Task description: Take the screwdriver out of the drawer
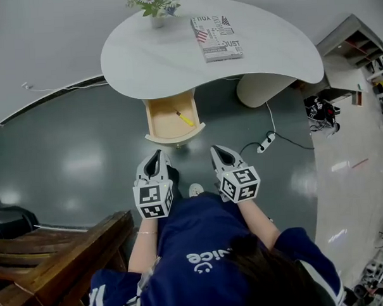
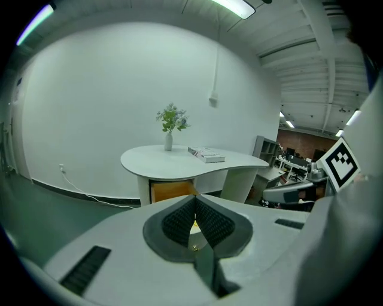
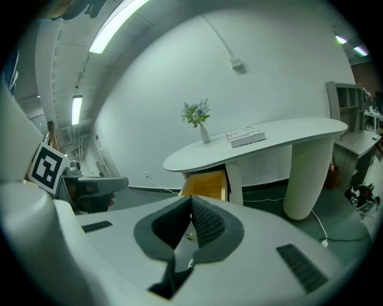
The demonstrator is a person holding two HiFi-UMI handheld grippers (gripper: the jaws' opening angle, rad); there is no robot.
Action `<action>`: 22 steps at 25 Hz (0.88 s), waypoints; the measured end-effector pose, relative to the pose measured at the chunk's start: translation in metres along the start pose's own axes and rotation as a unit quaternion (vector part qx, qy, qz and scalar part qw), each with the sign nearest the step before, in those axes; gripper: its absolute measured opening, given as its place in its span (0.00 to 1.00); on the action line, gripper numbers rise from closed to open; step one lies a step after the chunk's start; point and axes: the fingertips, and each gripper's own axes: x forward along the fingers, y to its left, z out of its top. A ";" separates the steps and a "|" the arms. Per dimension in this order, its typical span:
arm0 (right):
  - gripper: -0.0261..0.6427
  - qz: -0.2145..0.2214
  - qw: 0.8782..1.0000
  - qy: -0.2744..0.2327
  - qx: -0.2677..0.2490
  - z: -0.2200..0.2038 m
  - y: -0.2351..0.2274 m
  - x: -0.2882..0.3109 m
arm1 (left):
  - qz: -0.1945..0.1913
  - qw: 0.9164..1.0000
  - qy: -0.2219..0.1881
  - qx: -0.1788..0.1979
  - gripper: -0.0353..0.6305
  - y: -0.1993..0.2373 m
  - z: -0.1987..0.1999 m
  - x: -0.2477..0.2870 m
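A yellow-handled screwdriver (image 1: 184, 118) lies inside the open wooden drawer (image 1: 174, 138) that sticks out from under the white table (image 1: 175, 61). Both grippers are held side by side in front of the drawer, a short way back from it. My left gripper (image 1: 155, 158) has its jaws together with nothing between them, and so does my right gripper (image 1: 222, 153). In the left gripper view the drawer (image 2: 172, 190) shows just beyond the closed fingertips of the left gripper (image 2: 195, 197). The right gripper view has the drawer (image 3: 207, 184) behind the right gripper (image 3: 191, 199).
A book (image 1: 215, 37) and a vase of flowers (image 1: 154, 5) stand on the table. A power strip with cable (image 1: 266, 141) lies on the dark floor to the right of the drawer. A wooden chair (image 1: 50, 257) is at my lower left. The table's white pedestal (image 1: 262, 88) stands right of the drawer.
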 end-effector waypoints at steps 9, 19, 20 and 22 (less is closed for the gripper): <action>0.05 -0.030 0.999 0.034 0.007 0.025 0.004 0.071 | -0.066 0.997 0.010 0.028 0.06 0.043 0.037 0.068; 0.05 -0.072 0.995 0.062 0.014 0.030 0.015 0.126 | -0.135 0.989 0.021 0.055 0.06 0.076 0.058 0.118; 0.05 -0.076 0.995 0.063 0.016 0.031 0.015 0.128 | -0.139 0.989 0.020 0.055 0.06 0.079 0.061 0.121; 0.05 -0.087 0.994 0.064 0.021 0.032 0.014 0.132 | -0.146 0.987 0.021 0.059 0.06 0.084 0.063 0.126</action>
